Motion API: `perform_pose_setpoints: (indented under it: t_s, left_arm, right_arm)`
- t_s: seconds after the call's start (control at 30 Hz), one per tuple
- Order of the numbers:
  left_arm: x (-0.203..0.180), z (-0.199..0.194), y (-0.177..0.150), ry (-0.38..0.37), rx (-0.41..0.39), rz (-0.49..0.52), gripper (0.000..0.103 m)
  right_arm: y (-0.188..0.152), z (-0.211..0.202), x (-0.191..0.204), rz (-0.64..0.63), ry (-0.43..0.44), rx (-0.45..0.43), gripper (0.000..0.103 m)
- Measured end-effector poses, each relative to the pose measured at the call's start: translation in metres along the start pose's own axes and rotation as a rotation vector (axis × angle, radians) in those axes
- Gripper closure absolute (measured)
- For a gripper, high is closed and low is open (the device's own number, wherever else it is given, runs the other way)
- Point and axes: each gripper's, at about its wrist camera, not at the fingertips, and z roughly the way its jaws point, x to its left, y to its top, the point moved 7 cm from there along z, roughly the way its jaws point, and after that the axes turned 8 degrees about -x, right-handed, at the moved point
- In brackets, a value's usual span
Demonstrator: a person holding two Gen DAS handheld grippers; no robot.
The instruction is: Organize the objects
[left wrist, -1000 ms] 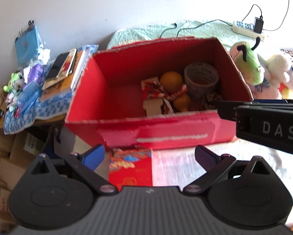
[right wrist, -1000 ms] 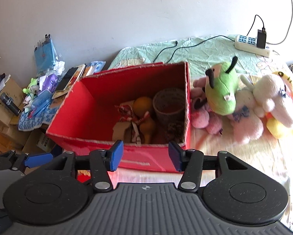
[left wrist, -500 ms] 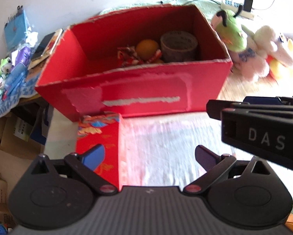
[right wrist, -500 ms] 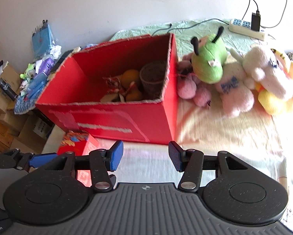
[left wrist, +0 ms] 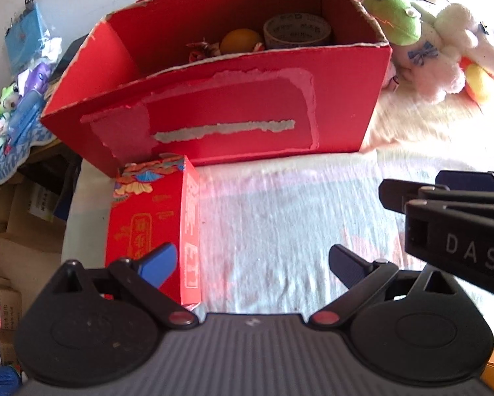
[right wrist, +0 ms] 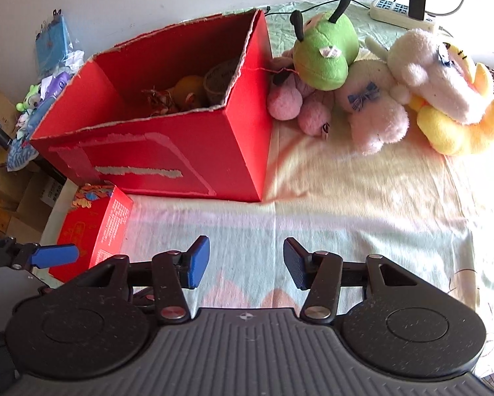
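Note:
A big open red cardboard box point(left wrist: 233, 122) point(right wrist: 167, 161) stands on the bed and holds a tape roll point(left wrist: 296, 31), an orange ball point(left wrist: 240, 41) and a red-white trinket. In front of its left corner lies a small red gift box point(left wrist: 151, 224) point(right wrist: 91, 234). My left gripper point(left wrist: 252, 262) is open above the sheet, its left finger over the gift box's near end. My right gripper point(right wrist: 246, 262) is open too, empty, over the sheet right of the gift box. The right gripper's body point(left wrist: 458, 231) shows at the right of the left wrist view.
Plush toys lie right of the red box: a green one point(right wrist: 326, 49), a pink-white one point(right wrist: 375, 112), a white-yellow one point(right wrist: 445, 95). A power strip point(right wrist: 402, 13) sits at the bed's far edge. Cluttered shelves and cartons point(left wrist: 19, 105) stand left of the bed.
Both grippers have pulled back from the big red box and dropped lower. The small gift box and the sheet in front now fill more of each view. Both stay open.

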Motion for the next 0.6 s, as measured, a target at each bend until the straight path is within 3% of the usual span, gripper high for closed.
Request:
perform_pose_setpoints:
  t_s: [0.43, 0.6]
  left_arm:
    - [0.004, 0.008, -0.009, 0.033, 0.039, -0.057, 0.004]
    - [0.009, 0.007, -0.013, 0.056, 0.048, -0.073, 0.004]
  right_arm:
    - [-0.005, 0.002, -0.014, 0.057, -0.023, -0.064, 0.05]
    - [-0.009, 0.004, -0.01, 0.039, -0.004, -0.036, 0.049]
